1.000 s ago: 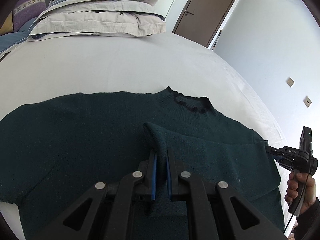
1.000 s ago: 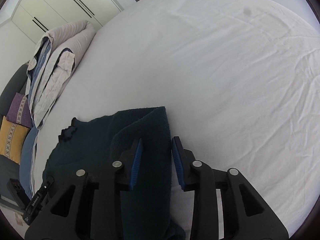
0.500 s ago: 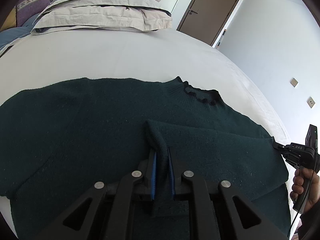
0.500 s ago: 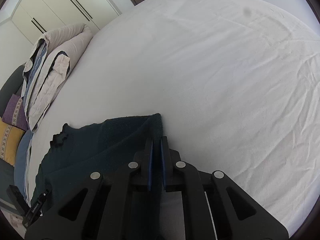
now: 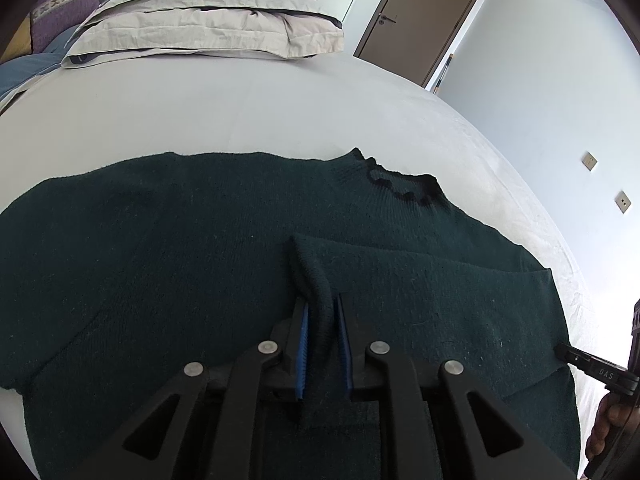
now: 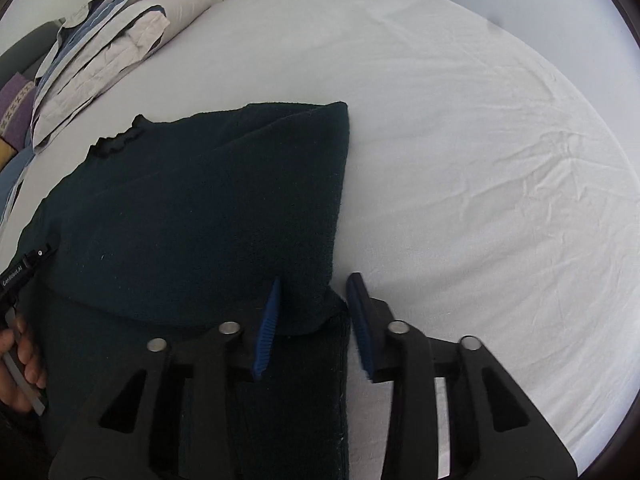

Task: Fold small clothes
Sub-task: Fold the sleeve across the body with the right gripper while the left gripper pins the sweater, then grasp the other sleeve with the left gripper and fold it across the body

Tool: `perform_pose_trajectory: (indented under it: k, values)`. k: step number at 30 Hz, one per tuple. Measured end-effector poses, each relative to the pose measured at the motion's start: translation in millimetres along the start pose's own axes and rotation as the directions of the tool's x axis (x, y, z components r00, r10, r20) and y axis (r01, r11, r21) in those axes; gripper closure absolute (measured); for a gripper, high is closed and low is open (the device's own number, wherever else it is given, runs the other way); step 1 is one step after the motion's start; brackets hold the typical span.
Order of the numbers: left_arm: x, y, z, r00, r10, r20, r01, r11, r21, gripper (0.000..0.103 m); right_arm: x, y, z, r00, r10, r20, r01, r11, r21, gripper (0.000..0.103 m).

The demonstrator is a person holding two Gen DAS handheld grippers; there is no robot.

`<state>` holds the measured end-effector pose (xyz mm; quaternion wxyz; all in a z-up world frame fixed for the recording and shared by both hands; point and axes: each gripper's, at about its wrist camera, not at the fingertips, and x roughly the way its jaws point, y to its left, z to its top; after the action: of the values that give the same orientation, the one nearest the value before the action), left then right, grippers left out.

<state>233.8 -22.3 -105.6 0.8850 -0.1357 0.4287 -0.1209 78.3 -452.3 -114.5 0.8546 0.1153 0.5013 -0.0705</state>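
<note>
A dark green knit sweater (image 5: 180, 240) lies flat on the white bed sheet (image 5: 240, 112), collar (image 5: 400, 184) to the far right. One sleeve is folded across the body. My left gripper (image 5: 322, 320) is shut on the sleeve's cuff (image 5: 316, 284), low over the body. In the right wrist view the sweater (image 6: 200, 208) shows with the folded sleeve on top. My right gripper (image 6: 314, 308) is open, its blue pads either side of the fold's near corner (image 6: 312, 304). It also shows at the left wrist view's right edge (image 5: 592, 364).
A stack of folded duvets and pillows (image 5: 216, 16) lies at the bed's head, also in the right wrist view (image 6: 108, 44). A brown door (image 5: 424, 20) stands beyond. Bare wrinkled sheet (image 6: 480, 160) spreads to the right of the sweater.
My right gripper, shut on the folded shoulder edge half a second ago, has opened and let it go. My left gripper stays shut on the cuff and has lowered slightly.
</note>
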Motion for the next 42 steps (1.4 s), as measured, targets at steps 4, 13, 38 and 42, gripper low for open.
perform_pose_trajectory:
  k: [4,13,38,42]
  values:
    - [-4.5,-2.1,-2.1,1.000,0.017,-0.021,-0.018,1.000,-0.007,0.086,-7.6,-9.3,4.9,1.000,0.004,0.018,-0.005,1.000,0.013,0.092]
    - [-4.4,3.5,-11.7,1.000,-0.007,-0.005,0.007,1.000,-0.015,0.086,2.7,-29.1,-7.0,0.997,0.034,0.063,-0.039,0.996,0.083,0.093]
    - [-146.0,105.0,-37.6,0.988,-0.050,0.147,0.084,0.967,-0.239,0.042,-96.3,5.0,-66.7,0.953,0.128,0.275,-0.171,0.975,0.139,0.056]
    - [-188.7,191.8,-59.7,0.980,-0.011,0.198,0.097,0.897,-0.431,0.042,-109.8,50.1,-89.0,0.936,0.212,0.280,-0.237,0.970,0.060,0.056]
